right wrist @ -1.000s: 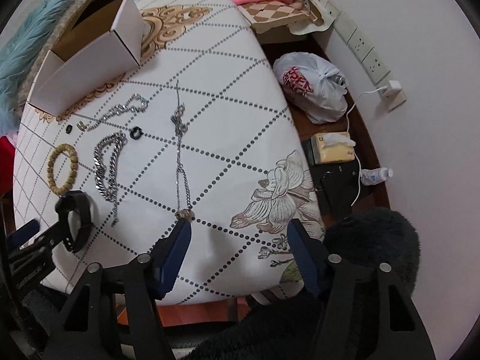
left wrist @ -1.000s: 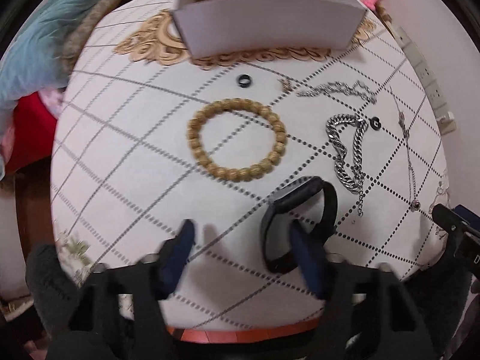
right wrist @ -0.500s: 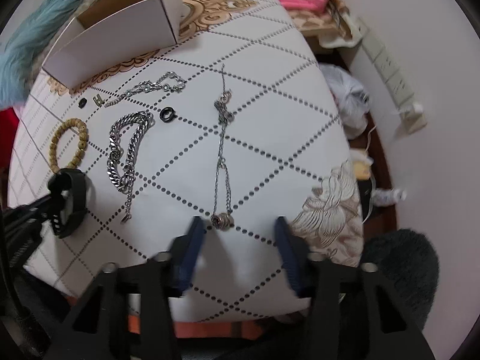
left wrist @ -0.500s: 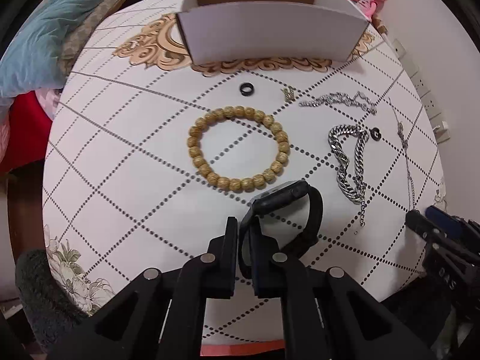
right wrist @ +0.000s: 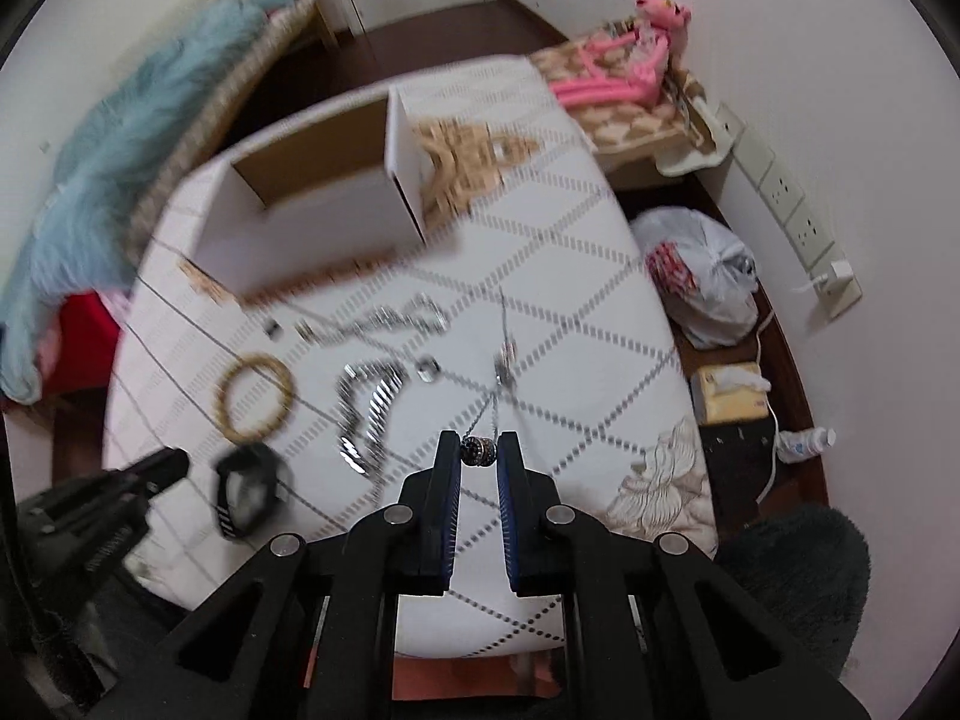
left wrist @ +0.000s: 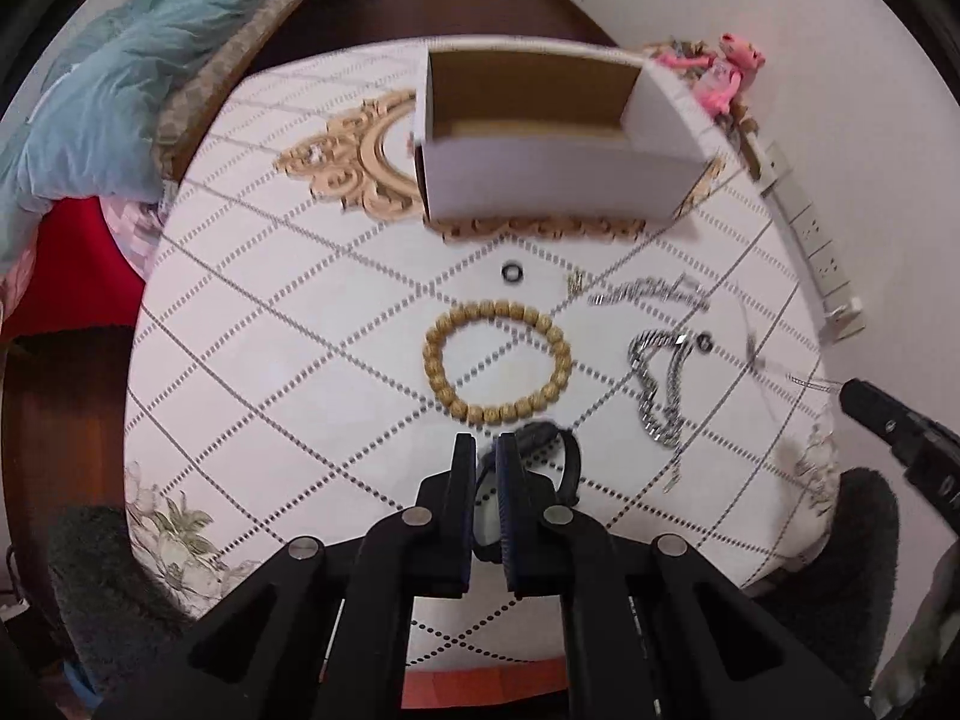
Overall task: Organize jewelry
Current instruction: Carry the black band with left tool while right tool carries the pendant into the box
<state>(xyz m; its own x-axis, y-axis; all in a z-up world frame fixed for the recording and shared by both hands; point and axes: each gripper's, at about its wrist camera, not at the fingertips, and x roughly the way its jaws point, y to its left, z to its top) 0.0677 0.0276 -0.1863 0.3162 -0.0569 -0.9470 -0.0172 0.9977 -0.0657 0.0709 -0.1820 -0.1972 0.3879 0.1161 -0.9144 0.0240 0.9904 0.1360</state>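
Where right tongs (right wrist: 479,450) pinch: pendant (right wrist: 478,448)

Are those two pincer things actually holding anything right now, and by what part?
Yes. The left gripper pinches the black watch by its strap. The right gripper clamps the thin necklace by its dark bead pendant.

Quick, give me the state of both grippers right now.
Left gripper: jaws closed on the black watch band.
Right gripper: jaws closed on the necklace pendant, chain trailing onto the table.
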